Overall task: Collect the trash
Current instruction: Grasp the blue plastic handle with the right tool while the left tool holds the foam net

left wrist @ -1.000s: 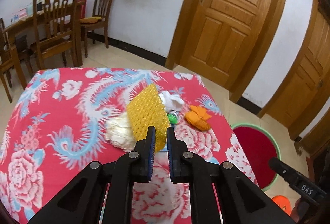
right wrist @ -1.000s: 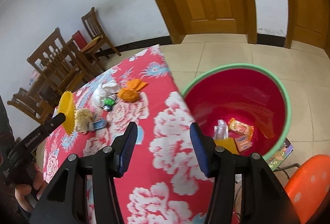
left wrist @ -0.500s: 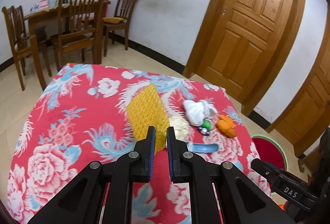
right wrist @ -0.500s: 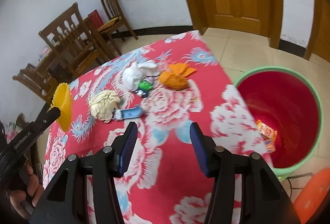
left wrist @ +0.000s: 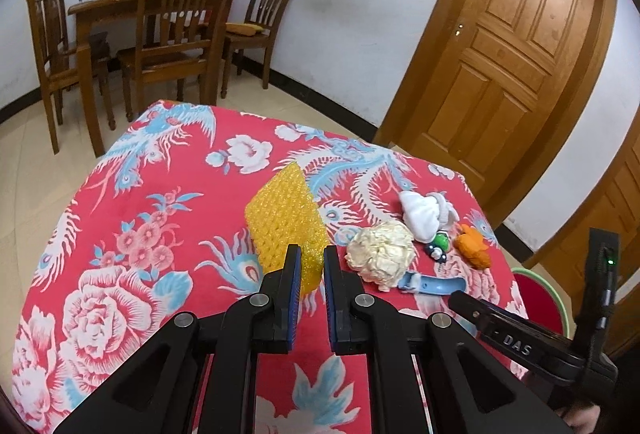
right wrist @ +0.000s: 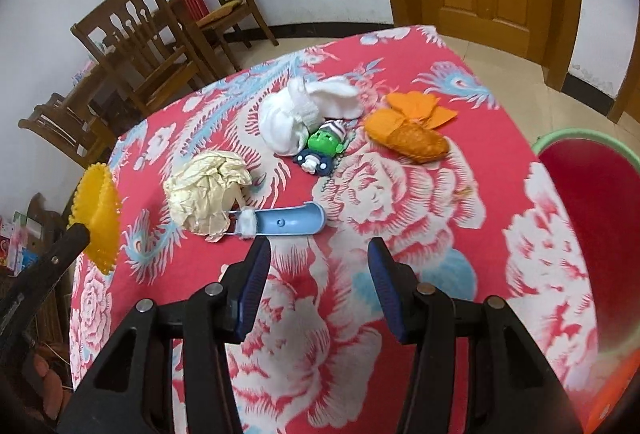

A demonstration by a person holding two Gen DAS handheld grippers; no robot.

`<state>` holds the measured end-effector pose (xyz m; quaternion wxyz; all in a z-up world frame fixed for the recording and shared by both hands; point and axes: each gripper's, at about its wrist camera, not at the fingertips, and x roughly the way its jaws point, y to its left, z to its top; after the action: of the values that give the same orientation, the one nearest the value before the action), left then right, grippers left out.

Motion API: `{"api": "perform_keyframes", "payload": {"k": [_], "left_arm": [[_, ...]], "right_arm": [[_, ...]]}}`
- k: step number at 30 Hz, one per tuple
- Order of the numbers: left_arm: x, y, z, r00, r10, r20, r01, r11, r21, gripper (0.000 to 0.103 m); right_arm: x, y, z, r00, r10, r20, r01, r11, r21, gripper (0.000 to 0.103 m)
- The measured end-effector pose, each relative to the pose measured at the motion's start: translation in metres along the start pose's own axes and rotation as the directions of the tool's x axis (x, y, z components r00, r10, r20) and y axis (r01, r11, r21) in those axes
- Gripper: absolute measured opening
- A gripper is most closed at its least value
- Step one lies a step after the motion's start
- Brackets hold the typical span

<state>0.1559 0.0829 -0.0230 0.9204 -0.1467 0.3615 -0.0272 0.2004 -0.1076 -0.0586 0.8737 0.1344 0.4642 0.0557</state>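
At the bottom centre of its view, the left gripper [left wrist: 308, 270] is pinching a yellow bubble-wrap sheet [left wrist: 286, 222] between nearly closed jaws, holding it upright above the floral tablecloth [left wrist: 160, 202]. The right gripper [right wrist: 318, 262] is hanging wide and empty, with a blue clip [right wrist: 286, 222] lying just past its fingertips and a crumpled paper ball [right wrist: 206, 190] touching the clip's left end. Farther up the frame are sitting a white sock [right wrist: 304, 116], a green toy figure [right wrist: 324, 148] and an orange wrapper [right wrist: 412, 128], while the red bin [right wrist: 592, 226] is standing at the right edge beside the table.

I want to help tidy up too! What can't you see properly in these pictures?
- Red bin, right wrist view: cut off by the edge, its inside unseen.
- Yellow bubble wrap, left wrist view: bottom hidden between the left gripper jaws.
- Blue clip, left wrist view: partly behind the crumpled paper.
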Motion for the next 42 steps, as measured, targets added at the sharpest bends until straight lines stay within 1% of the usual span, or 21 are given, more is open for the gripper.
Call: {"api": "perform_keyframes", "payload": {"k": [5, 6, 7, 8, 9, 11, 12, 18, 27, 33, 42], "left_arm": [[0.004, 0.004, -0.001, 1.0, 0.0, -0.008, 0.0, 1.0, -0.009, 0.011], [0.005, 0.004, -0.001, 1.0, 0.0, -0.009, 0.0, 1.0, -0.01, 0.011], [0.005, 0.004, -0.002, 1.0, 0.0, -0.01, 0.0, 1.0, -0.01, 0.011], [0.005, 0.004, -0.002, 1.0, 0.001, -0.01, -0.001, 1.0, -0.009, 0.011], [0.005, 0.004, -0.002, 1.0, 0.001, -0.011, -0.001, 1.0, -0.008, 0.011], [0.005, 0.004, -0.002, 1.0, 0.001, -0.011, -0.001, 1.0, -0.006, 0.011], [0.005, 0.003, -0.002, 1.0, 0.002, -0.012, -0.002, 1.0, -0.004, 0.011], [0.002, -0.003, -0.004, 1.0, -0.002, -0.011, 0.002, 1.0, 0.008, 0.011], [-0.01, -0.016, -0.005, 1.0, -0.026, 0.001, 0.026, 0.999, 0.029, 0.011], [-0.02, -0.032, -0.006, 0.998, -0.057, 0.005, 0.057, 0.997, 0.055, 0.011], [-0.028, -0.064, -0.012, 0.994, -0.111, -0.01, 0.112, 0.989, 0.1, 0.011]], "right_arm": [[0.01, -0.001, 0.004, 1.0, 0.017, -0.003, -0.017, 1.0, 0.014, 0.046], [0.012, -0.001, 0.005, 1.0, 0.021, -0.003, -0.021, 1.0, 0.015, 0.041], [0.013, 0.0, 0.005, 1.0, 0.023, -0.002, -0.023, 1.0, 0.013, 0.039], [0.014, 0.0, 0.006, 1.0, 0.025, -0.001, -0.025, 1.0, 0.011, 0.033], [0.014, 0.0, 0.006, 1.0, 0.025, 0.001, -0.025, 1.0, 0.008, 0.024], [0.015, 0.002, 0.006, 1.0, 0.013, 0.006, -0.013, 1.0, -0.008, 0.015], [0.014, 0.002, 0.005, 1.0, 0.011, 0.011, -0.011, 1.0, -0.012, 0.013], [-0.001, 0.0, 0.003, 0.999, 0.009, 0.047, -0.008, 1.0, -0.023, 0.009], [-0.037, -0.013, -0.002, 0.994, 0.015, 0.11, -0.016, 1.0, 0.002, 0.008], [-0.061, -0.024, -0.007, 0.989, 0.024, 0.148, -0.028, 0.999, 0.024, 0.008], [-0.098, -0.049, -0.018, 0.979, 0.009, 0.203, -0.024, 0.997, 0.074, 0.008]]}}
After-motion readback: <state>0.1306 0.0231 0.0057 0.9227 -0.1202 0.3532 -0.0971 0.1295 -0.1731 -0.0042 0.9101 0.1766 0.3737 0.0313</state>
